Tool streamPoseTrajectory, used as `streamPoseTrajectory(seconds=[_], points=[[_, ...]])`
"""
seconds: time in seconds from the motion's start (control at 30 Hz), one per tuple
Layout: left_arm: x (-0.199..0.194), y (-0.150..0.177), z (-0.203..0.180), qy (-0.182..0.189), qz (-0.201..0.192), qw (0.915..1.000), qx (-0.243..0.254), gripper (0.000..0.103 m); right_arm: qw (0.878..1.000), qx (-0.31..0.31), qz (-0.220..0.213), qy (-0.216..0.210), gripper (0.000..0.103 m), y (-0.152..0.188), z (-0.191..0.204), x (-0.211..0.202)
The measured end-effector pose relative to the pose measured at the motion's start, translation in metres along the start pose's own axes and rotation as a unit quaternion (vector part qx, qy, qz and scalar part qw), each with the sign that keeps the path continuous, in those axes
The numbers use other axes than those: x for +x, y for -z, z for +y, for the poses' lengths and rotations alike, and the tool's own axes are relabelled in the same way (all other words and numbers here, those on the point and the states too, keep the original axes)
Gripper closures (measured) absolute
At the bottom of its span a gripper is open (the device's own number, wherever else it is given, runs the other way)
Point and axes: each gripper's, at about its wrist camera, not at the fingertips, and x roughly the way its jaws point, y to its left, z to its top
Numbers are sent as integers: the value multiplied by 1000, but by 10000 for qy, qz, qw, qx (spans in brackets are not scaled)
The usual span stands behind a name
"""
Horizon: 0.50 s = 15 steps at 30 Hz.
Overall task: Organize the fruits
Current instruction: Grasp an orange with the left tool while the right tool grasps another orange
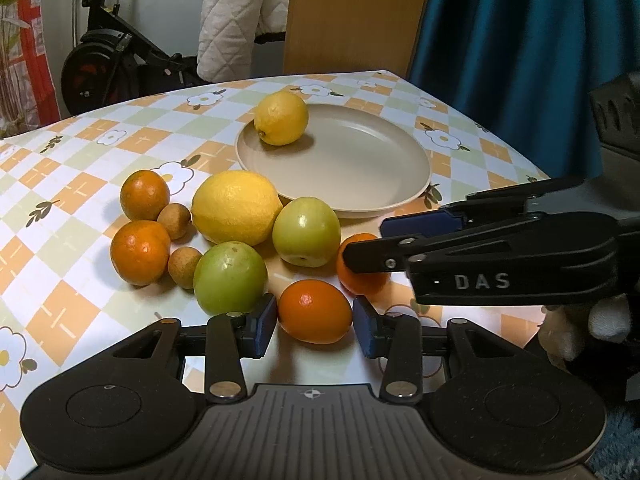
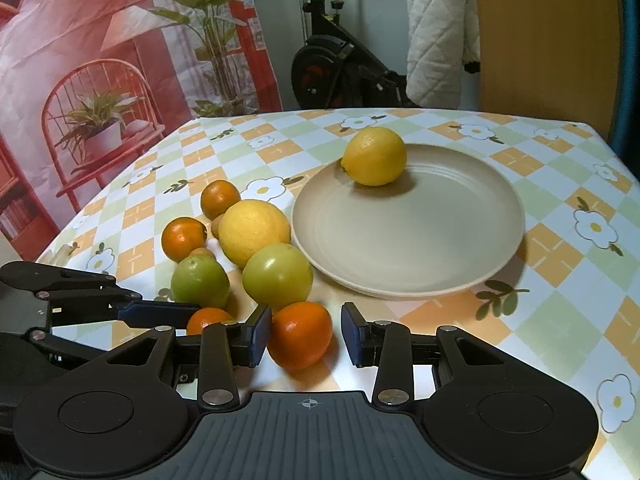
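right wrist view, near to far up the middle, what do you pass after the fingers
orange between the fingers → green fruit → big lemon → small orange; off to the right, plate → lemon on it

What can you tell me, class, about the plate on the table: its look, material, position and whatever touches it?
The plate is round, beige and matte, with faint concentric rings and a low raised rim; it looks like ceramic or plastic, though which is unclear. It lies flat on the checked floral tablecloth. One small lemon rests on it near the far-left rim; the rest is bare. A large lemon and a green fruit sit close by its near-left edge; contact is unclear.
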Motion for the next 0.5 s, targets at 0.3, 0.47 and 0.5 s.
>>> streamPoseTrajectory(seconds=[0.3,0.47,0.5], points=[[0,0,-1,-6,-33,10000,29,59,9998,135,118,-87,68,1,-2,5],[-1,-1,-1,-4,-37,10000,58,59,9996,199,169,-111,67,1,-4,7],[-1,-1,-2,-6,-36,10000,60,59,9996,203,186,-112,67,1,-3,8]])
